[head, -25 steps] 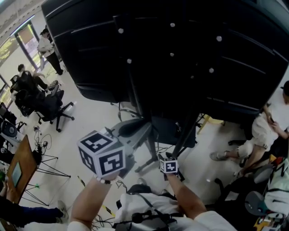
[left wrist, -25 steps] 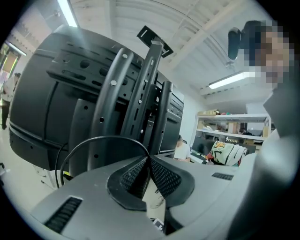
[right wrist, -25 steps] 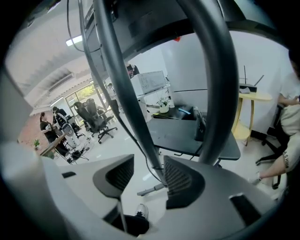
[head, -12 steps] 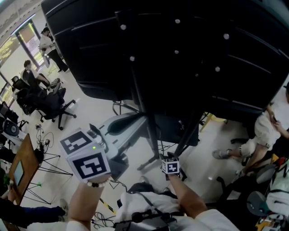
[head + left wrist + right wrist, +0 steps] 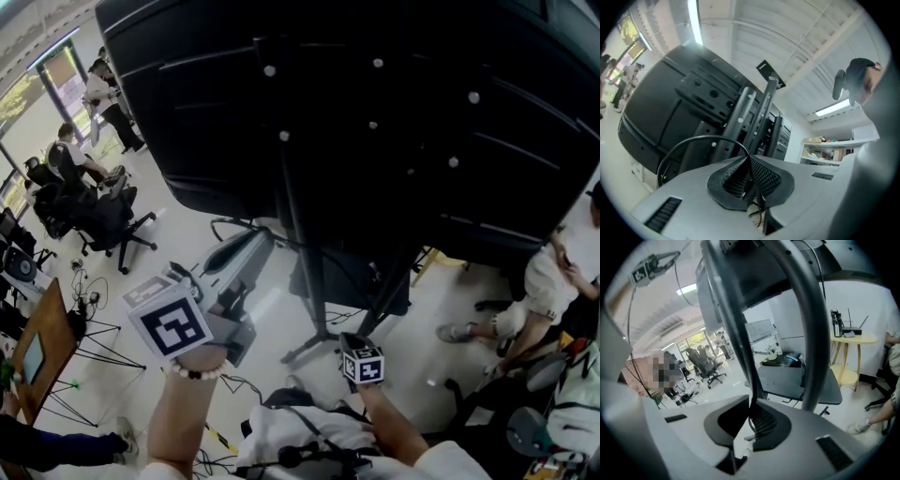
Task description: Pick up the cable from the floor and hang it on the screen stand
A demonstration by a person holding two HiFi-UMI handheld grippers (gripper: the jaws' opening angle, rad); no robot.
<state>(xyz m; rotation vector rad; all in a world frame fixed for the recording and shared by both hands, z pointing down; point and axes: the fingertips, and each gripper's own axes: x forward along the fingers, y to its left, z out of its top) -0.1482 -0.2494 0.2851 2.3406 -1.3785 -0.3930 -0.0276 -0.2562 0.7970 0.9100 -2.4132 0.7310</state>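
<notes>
So the thin black cable [image 5: 703,137] is off the floor [image 5: 183,234] now. It's smooth and round, and it bows out of the left tongs [image 5: 749,160] in a springy arch that drops away to the left. Those tongs are clenched right on it, with the diamond-textured rubber pads squeezed together around the strand. The right tongs [image 5: 752,416] have just been closing and their ribbed pads now meet. A thin dark strand rises from the pinch, and it looks like the same cable, though it blends into the post behind it. Both tongs have matte grey plastic shells with black pad inserts. Straight ahead is the screen stand [image 5: 298,225], made of dark metal posts, some flat and slotted and some round tubes with a satin sheen. It carries the big black screen [image 5: 394,103], whose curved back is dotted with pale screw heads. In the head view the left tongs sit up near the screen's lower edge, and the right ones are lower, by the foot of the stand.
</notes>
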